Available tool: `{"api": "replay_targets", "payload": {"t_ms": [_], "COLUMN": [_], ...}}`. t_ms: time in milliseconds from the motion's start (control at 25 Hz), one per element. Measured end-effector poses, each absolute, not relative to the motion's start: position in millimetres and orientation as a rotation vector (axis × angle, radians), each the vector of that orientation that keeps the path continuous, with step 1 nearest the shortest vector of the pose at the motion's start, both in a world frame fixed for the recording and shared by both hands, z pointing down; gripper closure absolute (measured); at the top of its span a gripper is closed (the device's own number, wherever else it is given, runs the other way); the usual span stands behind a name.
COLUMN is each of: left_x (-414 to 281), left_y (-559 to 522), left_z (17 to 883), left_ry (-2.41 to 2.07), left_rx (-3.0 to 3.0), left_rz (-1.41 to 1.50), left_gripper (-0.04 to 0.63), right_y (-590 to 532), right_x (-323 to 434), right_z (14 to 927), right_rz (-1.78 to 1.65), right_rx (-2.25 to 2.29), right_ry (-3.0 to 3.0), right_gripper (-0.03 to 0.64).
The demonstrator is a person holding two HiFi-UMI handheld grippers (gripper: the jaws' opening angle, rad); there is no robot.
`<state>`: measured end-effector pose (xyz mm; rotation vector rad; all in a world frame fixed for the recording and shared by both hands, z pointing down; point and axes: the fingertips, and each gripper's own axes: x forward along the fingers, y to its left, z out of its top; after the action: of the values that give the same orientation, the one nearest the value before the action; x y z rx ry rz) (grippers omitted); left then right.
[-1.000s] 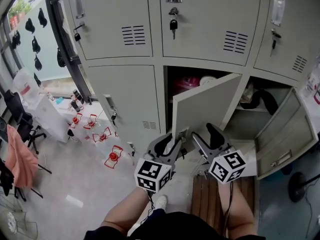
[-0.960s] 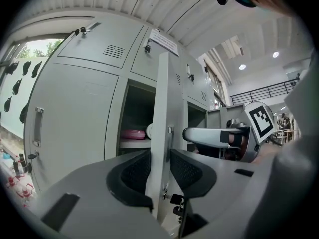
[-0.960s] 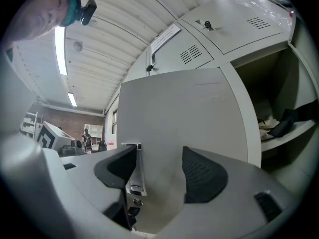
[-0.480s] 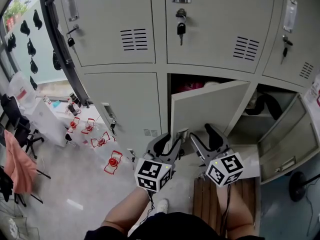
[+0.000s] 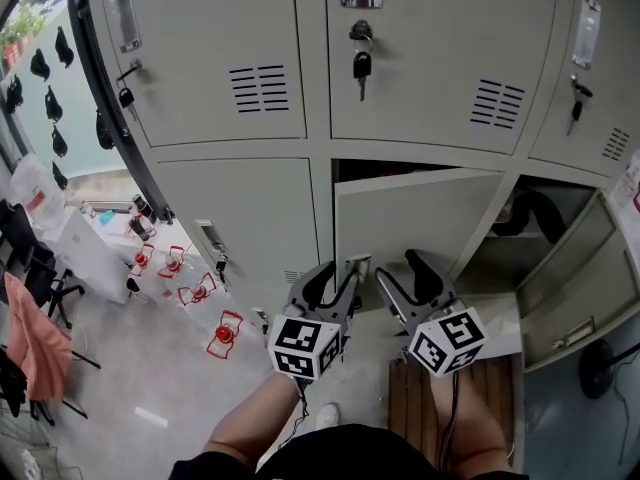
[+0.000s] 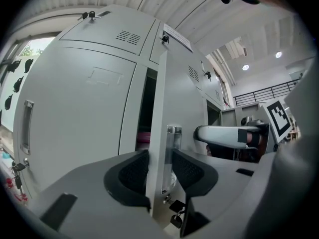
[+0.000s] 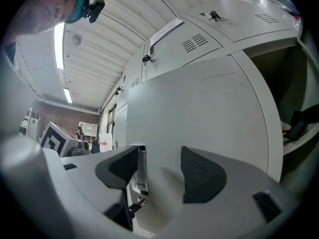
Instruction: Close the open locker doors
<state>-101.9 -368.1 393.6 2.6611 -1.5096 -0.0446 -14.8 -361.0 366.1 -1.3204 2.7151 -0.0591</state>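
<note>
The lower middle locker's grey door stands nearly closed, with only a dark slit showing above it. My left gripper straddles the door's free edge. In the left gripper view the edge runs between the black pads, and the jaws are opening, with a small gap at the right pad. My right gripper faces the door's front beside the metal handle. Its jaws are closing a little, and only the flat door face lies before them. A key hangs below the handle.
The lower right locker door hangs wide open, with a dark object inside. The upper lockers are shut, and one has keys in its lock. A wooden bench is below my right gripper. Red items lie on the floor at left.
The middle door has swung from well ajar to nearly closed, hiding the locker's contents. Both grippers moved forward with it.
</note>
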Motion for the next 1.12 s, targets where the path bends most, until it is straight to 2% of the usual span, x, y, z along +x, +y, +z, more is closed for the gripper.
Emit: {"api": "replay_targets", "payload": {"t_ms": [1120], "left_x": [-118.1], "left_y": [-385.5], "left_z": [399.8], "left_ry": [-1.437], "left_rx": [2.714], "left_rz": [-0.038], "left_gripper": [0.407], "right_y": [-396.6], "right_x": [-21.2], "right_z": [363.2], "right_rz": [-0.066], "right_rx": [-1.372], "right_ry": [2.639], "right_gripper": [0.353]}}
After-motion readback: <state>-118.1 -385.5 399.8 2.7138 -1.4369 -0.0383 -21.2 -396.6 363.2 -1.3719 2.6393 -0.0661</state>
